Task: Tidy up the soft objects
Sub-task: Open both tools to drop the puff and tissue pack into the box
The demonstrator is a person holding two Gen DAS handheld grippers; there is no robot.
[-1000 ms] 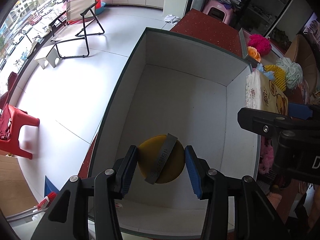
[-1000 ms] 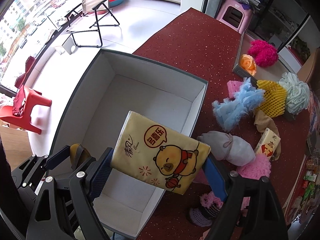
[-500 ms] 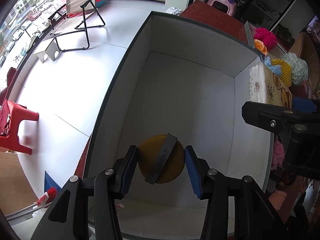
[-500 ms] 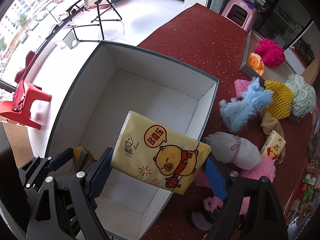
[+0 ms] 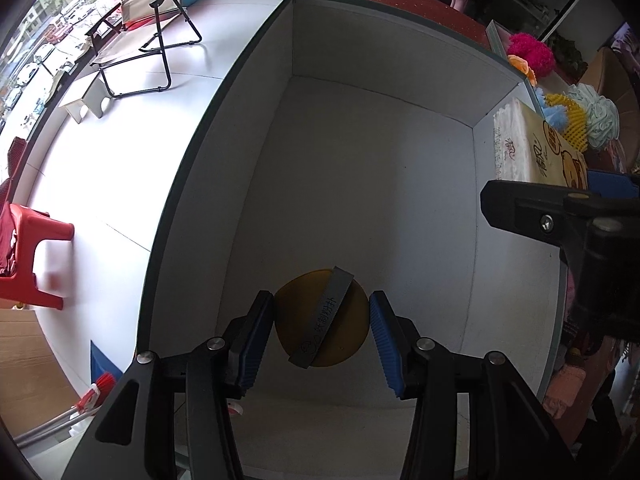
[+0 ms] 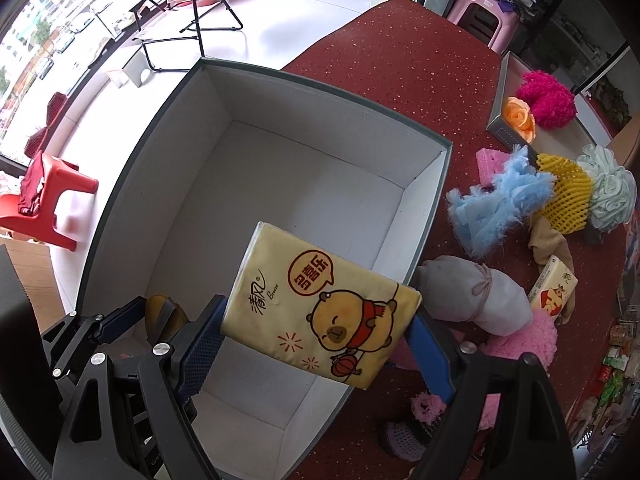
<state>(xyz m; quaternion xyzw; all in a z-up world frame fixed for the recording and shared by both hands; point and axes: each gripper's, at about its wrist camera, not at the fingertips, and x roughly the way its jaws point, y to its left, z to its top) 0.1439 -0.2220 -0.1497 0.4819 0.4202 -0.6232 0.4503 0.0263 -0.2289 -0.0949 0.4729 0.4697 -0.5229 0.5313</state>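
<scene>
A large white box (image 6: pixel 424 200) with a dark rim stands on the red table. My left gripper (image 5: pixel 322 326) is shut on a round yellow sponge (image 5: pixel 346 338) with a grey strap and holds it low inside the box (image 5: pixel 384 64). My right gripper (image 6: pixel 316 344) is shut on a yellow tissue pack (image 6: pixel 320 308) with a bear print, held above the box's right wall. The pack also shows in the left wrist view (image 5: pixel 536 148). The yellow sponge (image 6: pixel 160 312) and left gripper show at the lower left of the right wrist view.
On the red table (image 6: pixel 400 68) right of the box lie a blue fluffy cloth (image 6: pixel 496 204), a yellow net (image 6: pixel 568 192), a pale green pouf (image 6: pixel 610 188), a grey pouch (image 6: pixel 472 296), a small tissue pack (image 6: pixel 554 290), pink fluffy items (image 6: pixel 524 340), an orange rose (image 6: pixel 520 118) and a magenta pouf (image 6: pixel 550 98).
Both grippers have moved forward over the box. The left gripper has gone lower inside it with the sponge. Both grips are unchanged.
</scene>
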